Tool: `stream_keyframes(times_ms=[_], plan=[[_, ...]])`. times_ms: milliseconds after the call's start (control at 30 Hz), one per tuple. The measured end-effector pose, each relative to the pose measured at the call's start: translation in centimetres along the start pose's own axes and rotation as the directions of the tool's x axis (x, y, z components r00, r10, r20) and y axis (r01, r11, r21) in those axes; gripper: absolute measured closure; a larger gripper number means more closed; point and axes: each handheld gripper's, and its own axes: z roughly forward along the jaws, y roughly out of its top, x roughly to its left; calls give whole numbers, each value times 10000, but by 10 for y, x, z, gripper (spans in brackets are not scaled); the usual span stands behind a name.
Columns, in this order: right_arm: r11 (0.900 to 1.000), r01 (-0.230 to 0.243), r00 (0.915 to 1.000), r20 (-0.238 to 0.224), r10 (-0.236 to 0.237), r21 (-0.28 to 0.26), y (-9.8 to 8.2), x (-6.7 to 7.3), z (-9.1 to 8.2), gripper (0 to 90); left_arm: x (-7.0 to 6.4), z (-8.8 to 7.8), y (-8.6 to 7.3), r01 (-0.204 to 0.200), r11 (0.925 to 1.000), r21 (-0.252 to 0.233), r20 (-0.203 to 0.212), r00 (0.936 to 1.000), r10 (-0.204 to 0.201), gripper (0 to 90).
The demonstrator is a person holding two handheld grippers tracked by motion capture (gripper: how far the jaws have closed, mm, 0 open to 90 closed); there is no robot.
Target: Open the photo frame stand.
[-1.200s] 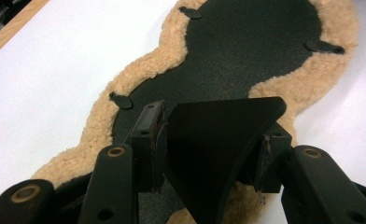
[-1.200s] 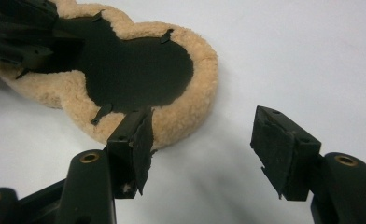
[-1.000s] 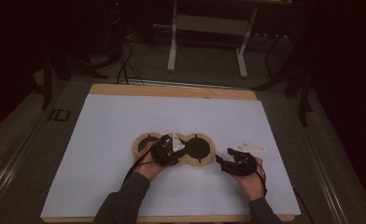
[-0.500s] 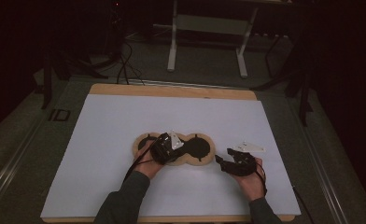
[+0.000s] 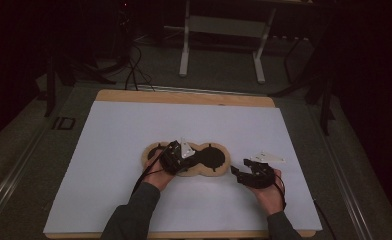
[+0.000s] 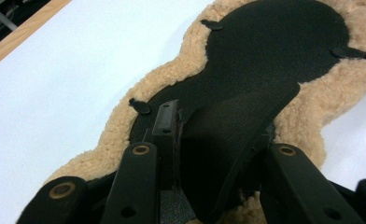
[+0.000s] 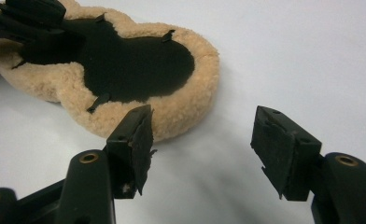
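Note:
A peanut-shaped pad [image 5: 215,171] with a tan fleece rim and a black centre lies on the white sheet. My left gripper [image 5: 176,156] rests on its middle. In the left gripper view its jaws [image 6: 216,126] have just been closing and now pinch a raised fold of the black lining [image 6: 228,140] between them. The rest of the pad [image 6: 284,51] stretches away ahead. My right gripper [image 5: 236,172] hovers over the sheet just right of the pad. It stands open [image 7: 209,135] with nothing between its fingers, the pad [image 7: 139,60] and the left gripper [image 7: 27,18] beyond.
The white sheet [image 5: 184,125] covers a wooden table whose far edge [image 5: 184,96] shows. Several small black tabs [image 6: 354,53] stick out at the lining's rim. Cables and a metal stand [image 5: 224,45] are on the floor beyond the table.

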Motion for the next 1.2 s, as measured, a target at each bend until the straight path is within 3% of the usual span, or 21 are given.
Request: stream_keyframes(times_ms=[433,800,1033,1200], plan=[[9998,-202,9998,-50,202,-51,1,-1,-1,379,5,-3,-4,374,9987,-355,239,9990,-365,684],[9989,-449,9990,-59,448,-143,3,-3,-3,379,11,-8,-11,754,9930,-904,597,9957,-702,683],[9970,-742,9969,-263,736,-231,8,-2,-6,375,10,-9,-16,710,9911,-1125,667,9957,-638,682],[9938,-1074,9926,-591,1057,-274,14,-3,-7,367,13,-11,-18,915,9861,-1389,767,9937,-814,682]])
